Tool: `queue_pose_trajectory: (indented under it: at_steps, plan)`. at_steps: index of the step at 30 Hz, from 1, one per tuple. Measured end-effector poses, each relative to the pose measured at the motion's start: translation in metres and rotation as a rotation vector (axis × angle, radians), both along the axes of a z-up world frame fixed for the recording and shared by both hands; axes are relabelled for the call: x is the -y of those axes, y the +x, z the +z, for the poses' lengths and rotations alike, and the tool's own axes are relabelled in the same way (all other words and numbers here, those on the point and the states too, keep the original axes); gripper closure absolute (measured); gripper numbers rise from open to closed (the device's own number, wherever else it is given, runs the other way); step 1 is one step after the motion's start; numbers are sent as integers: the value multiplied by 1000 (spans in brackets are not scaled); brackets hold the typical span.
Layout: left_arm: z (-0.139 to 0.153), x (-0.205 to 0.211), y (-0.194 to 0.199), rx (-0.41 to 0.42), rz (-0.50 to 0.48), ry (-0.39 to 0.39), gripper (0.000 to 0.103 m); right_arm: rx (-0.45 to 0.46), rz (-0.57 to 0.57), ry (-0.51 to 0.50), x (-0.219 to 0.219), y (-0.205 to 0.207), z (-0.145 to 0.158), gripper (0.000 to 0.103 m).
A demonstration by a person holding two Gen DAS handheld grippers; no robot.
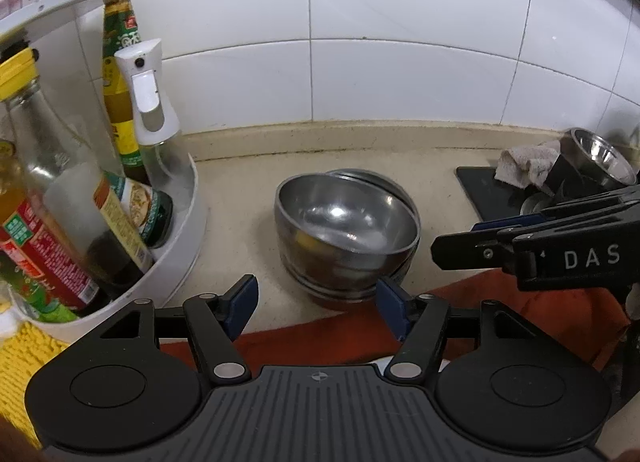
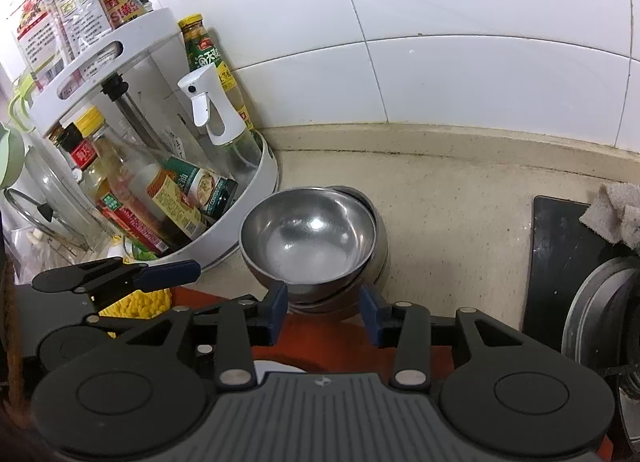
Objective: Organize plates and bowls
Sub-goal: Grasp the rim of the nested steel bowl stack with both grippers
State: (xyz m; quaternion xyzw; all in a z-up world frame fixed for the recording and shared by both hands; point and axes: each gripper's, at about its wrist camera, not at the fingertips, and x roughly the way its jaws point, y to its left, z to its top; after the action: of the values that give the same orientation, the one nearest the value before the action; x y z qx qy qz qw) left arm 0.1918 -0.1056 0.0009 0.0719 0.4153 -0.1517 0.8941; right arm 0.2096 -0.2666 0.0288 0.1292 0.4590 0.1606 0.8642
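Observation:
A stack of steel bowls (image 1: 346,236) stands on the beige counter near the tiled wall; it also shows in the right wrist view (image 2: 314,242). My left gripper (image 1: 316,308) is open, its blue-padded fingers just in front of the stack on either side, not touching. My right gripper (image 2: 324,312) is open and empty, its pads close beside the base of the stack. The right gripper shows from the side in the left wrist view (image 1: 532,238), and the left gripper in the right wrist view (image 2: 120,276). I cannot tell how many bowls are stacked.
A white two-tier rack (image 1: 176,230) full of sauce bottles and a spray bottle (image 1: 150,102) stands left of the bowls. A red cloth (image 1: 500,310) lies under the grippers. A black stove (image 2: 560,246) with a grey rag (image 2: 616,216) and a steel pot (image 1: 596,158) is right.

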Motion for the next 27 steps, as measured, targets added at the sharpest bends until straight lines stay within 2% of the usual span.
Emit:
queue_pose_trajectory:
  at_steps: [9,23,27]
  plan:
    - [-9,-2,-6,-31,-12,-25,30,-22,-13,-14,2,-10,-5,66]
    - [-15,1,-7,-42,-57,-7,26,-13,-30,-18,-5,-15,1,65]
    - [-21,-1,-3,-69,-70,-19,26,-22,-53,-20,-3,-13,-2,64]
